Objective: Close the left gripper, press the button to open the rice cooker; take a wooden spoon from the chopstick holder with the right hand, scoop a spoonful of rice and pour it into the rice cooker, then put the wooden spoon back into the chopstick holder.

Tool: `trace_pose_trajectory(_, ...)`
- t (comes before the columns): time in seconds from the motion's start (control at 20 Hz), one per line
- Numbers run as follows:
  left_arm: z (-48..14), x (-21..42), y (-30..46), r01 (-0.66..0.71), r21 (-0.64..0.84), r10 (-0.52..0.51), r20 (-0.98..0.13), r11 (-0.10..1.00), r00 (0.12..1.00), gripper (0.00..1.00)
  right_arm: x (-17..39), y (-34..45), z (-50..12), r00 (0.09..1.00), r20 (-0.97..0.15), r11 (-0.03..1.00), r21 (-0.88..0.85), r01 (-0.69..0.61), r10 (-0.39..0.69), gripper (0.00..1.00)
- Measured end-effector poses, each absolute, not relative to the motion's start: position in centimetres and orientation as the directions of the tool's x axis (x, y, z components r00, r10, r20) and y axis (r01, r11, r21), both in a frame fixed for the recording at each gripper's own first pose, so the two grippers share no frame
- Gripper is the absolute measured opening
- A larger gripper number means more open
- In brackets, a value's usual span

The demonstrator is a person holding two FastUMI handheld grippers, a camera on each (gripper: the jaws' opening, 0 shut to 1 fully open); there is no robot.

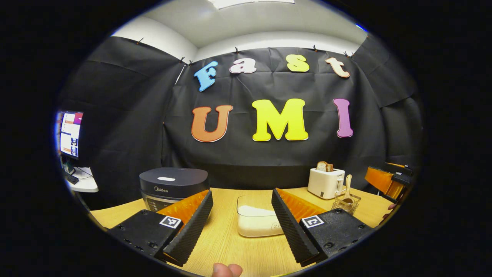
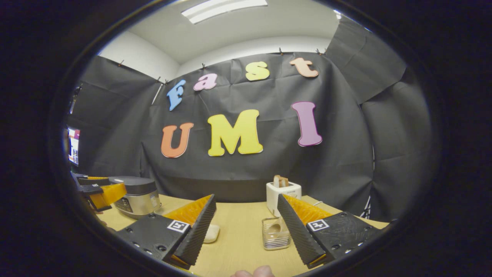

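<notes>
Left gripper [image 1: 241, 227] fingers wide, holding nothing; right gripper [image 2: 246, 234] likewise. Rice container [image 1: 255, 221] mid-worktop [image 1: 230, 250], between the left fingers. Rice cooker [image 1: 173, 186] back-left, lid down. Wooden spoon [image 1: 348, 188] upright in chopstick holder [image 1: 346, 203] back-right, long axis vertical. Judgement: if the button press comes next, bring the left fingers together, press squarely.
</notes>
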State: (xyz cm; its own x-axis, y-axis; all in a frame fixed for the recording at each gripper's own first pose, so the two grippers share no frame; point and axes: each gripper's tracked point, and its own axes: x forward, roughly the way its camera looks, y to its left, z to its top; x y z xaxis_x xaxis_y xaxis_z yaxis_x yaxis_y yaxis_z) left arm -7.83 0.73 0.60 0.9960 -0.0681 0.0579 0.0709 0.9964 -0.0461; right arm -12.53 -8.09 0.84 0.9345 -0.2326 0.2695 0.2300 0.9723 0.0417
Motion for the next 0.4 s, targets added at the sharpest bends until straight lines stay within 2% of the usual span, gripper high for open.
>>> trace_pose_trajectory(0.1, 0.7, -8.0, 0.7, 0.08, -0.047, -0.078, 0.056, 0.996, 0.995, 1.0, -12.8, -7.1, 0.7, 0.937, 0.27, 0.974, 0.025, 0.224, -0.222, 0.95)
trace_pose_trajectory(0.15, 0.6, -8.1, 0.9, 0.077, -0.05, -0.074, 0.049, 0.996, 0.996, 0.98, -12.9, -6.8, 0.7, 0.937, 0.272, 0.975, 0.018, 0.223, -0.219, 0.95)
trace_pose_trajectory(0.4, 1.2, -8.8, 1.0, 0.071, -0.034, -0.069, 0.057, 0.997, 0.996, 0.97, -13.3, -5.9, 0.3, 0.938, 0.274, 0.975, -0.009, 0.223, -0.212, 0.95)
